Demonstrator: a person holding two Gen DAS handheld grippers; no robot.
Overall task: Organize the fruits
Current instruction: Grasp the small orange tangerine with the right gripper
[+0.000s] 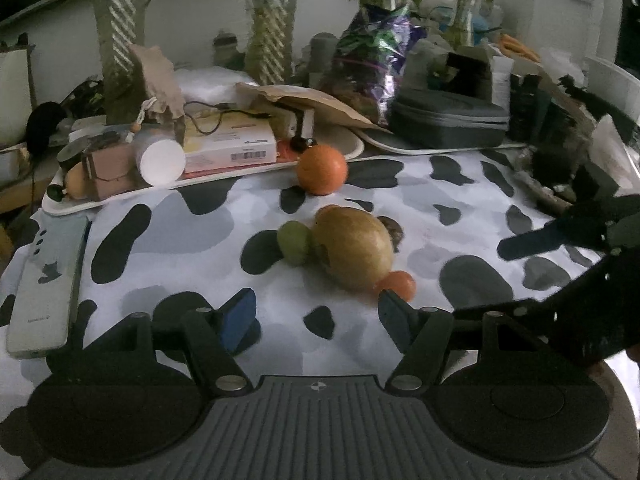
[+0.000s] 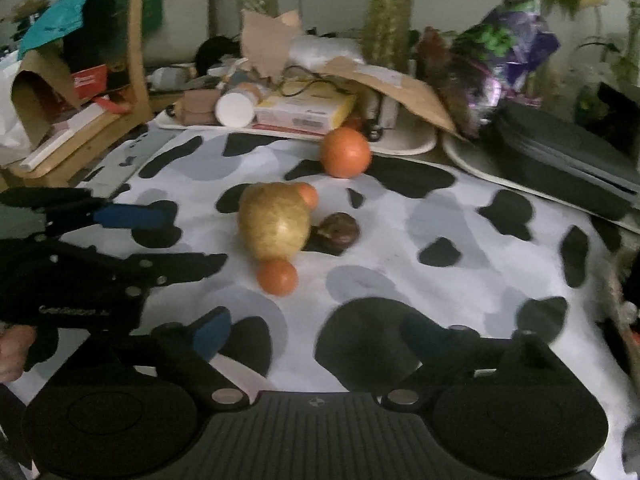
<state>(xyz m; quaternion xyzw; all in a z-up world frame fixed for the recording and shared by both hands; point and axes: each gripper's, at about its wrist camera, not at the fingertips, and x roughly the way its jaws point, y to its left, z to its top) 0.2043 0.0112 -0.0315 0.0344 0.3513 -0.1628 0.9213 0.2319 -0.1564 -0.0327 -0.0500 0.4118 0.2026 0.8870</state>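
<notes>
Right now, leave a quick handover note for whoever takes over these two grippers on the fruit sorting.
Left gripper: jaws open, empty, low over the patterned cloth.
Right gripper: jaws open, empty.
Fruit: big yellow-brown fruit mid-cloth, green fruit and small orange fruit against it, dark brown fruit beside it. Large orange sits apart by the cluttered tray.
Done: nothing appears sorted.
Left: pick up and arrange every fruit; no target container visible.

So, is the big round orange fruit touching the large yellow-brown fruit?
No, the big round orange fruit sits apart near the white tray, with bare cloth before the large yellow-brown fruit.
</notes>
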